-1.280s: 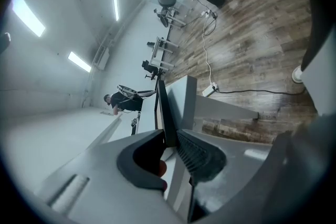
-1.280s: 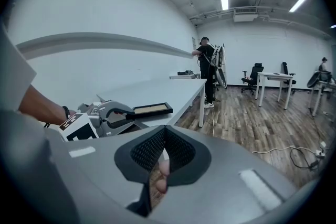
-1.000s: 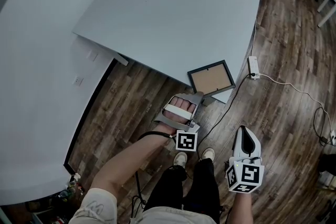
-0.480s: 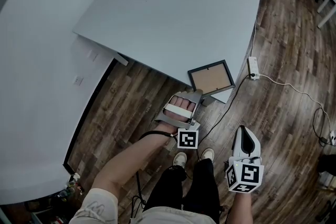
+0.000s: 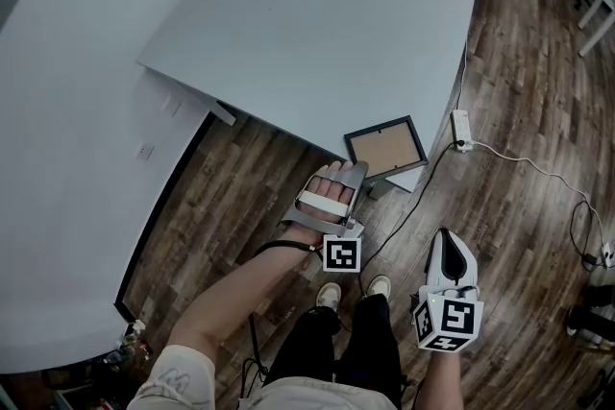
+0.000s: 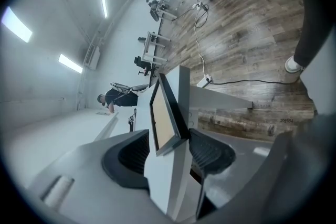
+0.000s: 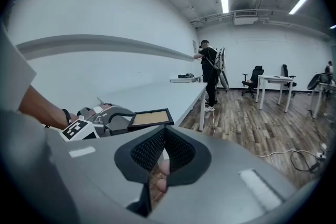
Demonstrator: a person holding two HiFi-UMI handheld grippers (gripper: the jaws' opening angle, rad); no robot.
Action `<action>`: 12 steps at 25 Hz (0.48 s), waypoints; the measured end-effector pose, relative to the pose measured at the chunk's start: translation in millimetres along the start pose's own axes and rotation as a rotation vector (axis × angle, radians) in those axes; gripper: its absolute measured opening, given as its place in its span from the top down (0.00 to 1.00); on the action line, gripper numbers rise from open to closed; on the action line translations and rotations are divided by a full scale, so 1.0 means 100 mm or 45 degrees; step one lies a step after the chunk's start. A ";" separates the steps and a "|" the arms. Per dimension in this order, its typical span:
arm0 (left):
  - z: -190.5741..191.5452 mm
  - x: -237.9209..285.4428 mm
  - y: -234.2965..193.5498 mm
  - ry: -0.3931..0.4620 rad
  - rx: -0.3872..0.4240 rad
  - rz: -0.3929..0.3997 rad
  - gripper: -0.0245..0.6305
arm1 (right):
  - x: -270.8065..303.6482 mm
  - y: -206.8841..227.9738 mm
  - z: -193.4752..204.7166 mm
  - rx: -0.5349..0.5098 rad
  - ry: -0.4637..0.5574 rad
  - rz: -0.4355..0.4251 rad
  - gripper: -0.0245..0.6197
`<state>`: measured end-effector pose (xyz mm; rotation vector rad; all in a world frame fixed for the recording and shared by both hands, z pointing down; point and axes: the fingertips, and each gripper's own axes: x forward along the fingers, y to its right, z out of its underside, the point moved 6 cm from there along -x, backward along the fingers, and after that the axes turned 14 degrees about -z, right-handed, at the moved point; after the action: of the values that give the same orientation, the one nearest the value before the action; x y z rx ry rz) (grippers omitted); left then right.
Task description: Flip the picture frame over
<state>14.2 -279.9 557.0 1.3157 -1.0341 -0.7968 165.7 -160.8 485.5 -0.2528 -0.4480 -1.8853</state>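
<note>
Marking: black-and-white square codes on the marker cubes [image 5: 342, 255] of both units. Picture frame [image 5: 385, 148]: black rim, tan panel facing up, lying flat at the near corner of the white tabletop [image 5: 317, 34]. Left hand-held gripper [image 5: 357, 172]: jaws spread, straddling the frame's near corner and the tabletop edge. Right hand-held gripper [image 5: 445, 237]: jaws pressed together, empty, over the wood floor [image 5: 519, 110], well apart from the frame. Against the earlier frame, the picture frame and both grippers keep their positions.
</note>
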 end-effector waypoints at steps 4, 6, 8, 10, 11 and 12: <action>0.07 -0.07 -0.05 -0.012 0.010 0.021 0.61 | 0.01 -0.04 -0.12 -0.027 0.022 0.005 0.92; 0.12 -0.11 -0.09 -0.023 -0.008 0.019 0.61 | 0.03 -0.08 -0.18 -0.046 0.030 0.001 0.92; 0.16 -0.15 -0.17 -0.025 -0.019 0.006 0.61 | 0.03 -0.12 -0.25 -0.065 0.042 -0.002 0.89; 0.18 -0.20 -0.24 -0.026 -0.040 0.010 0.61 | 0.02 -0.15 -0.32 -0.076 0.055 -0.006 0.87; 0.18 -0.22 -0.27 -0.025 -0.045 0.012 0.61 | 0.01 -0.16 -0.34 -0.080 0.061 -0.006 0.86; 0.19 -0.23 -0.30 -0.025 -0.045 0.010 0.61 | 0.00 -0.17 -0.37 -0.083 0.065 -0.005 0.86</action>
<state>-8.9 -269.5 523.1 1.2750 -1.0357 -0.8202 151.6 -171.0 449.1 -0.2465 -0.3527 -1.9082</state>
